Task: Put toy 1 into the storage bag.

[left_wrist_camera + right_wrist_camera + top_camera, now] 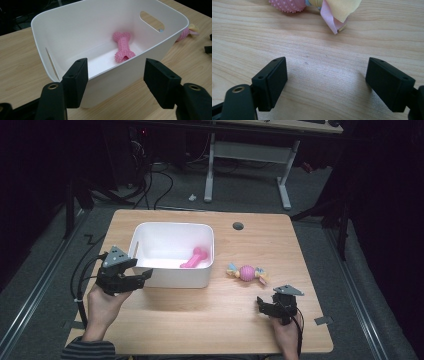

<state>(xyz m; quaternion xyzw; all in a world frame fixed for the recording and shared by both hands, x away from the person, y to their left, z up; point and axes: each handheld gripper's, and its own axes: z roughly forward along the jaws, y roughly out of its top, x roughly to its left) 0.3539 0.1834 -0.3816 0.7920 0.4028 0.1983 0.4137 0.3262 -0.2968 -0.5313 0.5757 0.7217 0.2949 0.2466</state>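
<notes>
Bin (105, 22) smooth white plastic, slight sheen; bone (123, 46) pink nubby rubber; table (317, 50) matt pale wood grain; jaws matt black

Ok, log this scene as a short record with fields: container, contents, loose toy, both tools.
container: white bin, upright on the wooden table, slot handles in its end walls
contents: pink bone toy lying on the bin floor
loose toy: pink spiky ball with cloth ends, on the table to the right of the bin
left tool: jaws open, at the bin's near left corner, one jaw on each side of the wall, pads not pressing
right tool: jaws open, nothing between them, short of the ball toy
</notes>
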